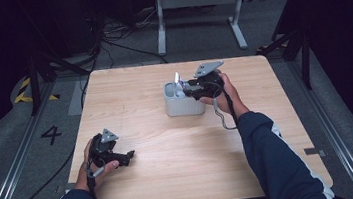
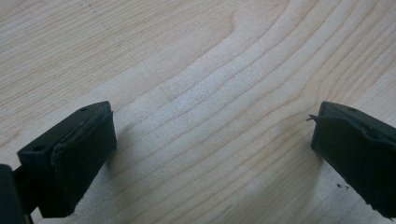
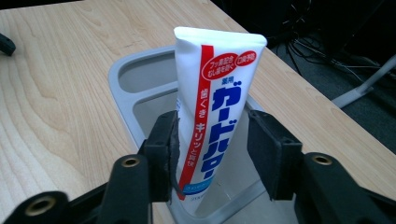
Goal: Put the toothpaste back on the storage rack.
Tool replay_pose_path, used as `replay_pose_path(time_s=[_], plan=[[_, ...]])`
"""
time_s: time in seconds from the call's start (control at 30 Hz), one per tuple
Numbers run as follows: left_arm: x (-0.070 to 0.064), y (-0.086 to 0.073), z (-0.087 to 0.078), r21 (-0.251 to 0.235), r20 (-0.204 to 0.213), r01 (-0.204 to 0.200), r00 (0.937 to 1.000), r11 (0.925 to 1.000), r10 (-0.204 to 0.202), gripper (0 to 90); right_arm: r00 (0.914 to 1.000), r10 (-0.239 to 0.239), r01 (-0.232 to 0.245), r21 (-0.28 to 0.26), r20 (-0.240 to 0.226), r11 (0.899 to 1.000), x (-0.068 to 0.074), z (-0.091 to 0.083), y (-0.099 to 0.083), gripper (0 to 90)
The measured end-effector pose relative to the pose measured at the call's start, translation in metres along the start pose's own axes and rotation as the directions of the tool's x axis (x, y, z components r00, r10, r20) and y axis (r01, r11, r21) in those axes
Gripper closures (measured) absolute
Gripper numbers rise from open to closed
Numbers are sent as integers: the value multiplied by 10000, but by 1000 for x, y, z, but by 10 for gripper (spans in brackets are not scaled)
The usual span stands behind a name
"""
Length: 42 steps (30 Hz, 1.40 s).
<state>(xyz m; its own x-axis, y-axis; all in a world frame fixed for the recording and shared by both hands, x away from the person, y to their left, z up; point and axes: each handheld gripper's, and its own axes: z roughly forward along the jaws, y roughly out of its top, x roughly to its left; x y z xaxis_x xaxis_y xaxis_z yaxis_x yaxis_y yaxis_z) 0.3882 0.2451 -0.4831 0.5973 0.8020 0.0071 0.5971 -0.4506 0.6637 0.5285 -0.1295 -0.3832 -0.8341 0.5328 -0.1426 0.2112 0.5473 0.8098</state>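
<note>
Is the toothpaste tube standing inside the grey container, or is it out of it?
Inside: the toothpaste tube stands nearly upright, its lower end below the rim of the grey container, between the right gripper jaws.

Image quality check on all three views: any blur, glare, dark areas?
High view: table evenly lit, surroundings nearly black, toothpaste tube small and blown out. Left gripper view: wood grain sharp, near pads soft, shadows beside them. Right gripper view: tube print crisp, foreground pads slightly blurred, mild sheen on the grey holder.
</note>
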Motion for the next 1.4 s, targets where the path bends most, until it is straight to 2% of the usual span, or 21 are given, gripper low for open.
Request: replay_pose_path(time_s=[0.47,0.6,0.83,1.4], plan=[[0,0,0,1,-2,6,10000,10000,-6,4,9996,129,-127,-83,259,9999,-1,-5,1,452],[0,0,0,0,-2,1,10000,10000,-1,4,9994,230,-231,17,247,9997,-1,-9,2,428],[0,0,0,20,-13,-3,10000,10000,3,4,9998,93,-98,336,158,9994,2,-21,1,386],[0,0,0,-2,-40,-27,10000,10000,27,5,9953,-969,970,434,-38,9943,30,-54,-8,362]])
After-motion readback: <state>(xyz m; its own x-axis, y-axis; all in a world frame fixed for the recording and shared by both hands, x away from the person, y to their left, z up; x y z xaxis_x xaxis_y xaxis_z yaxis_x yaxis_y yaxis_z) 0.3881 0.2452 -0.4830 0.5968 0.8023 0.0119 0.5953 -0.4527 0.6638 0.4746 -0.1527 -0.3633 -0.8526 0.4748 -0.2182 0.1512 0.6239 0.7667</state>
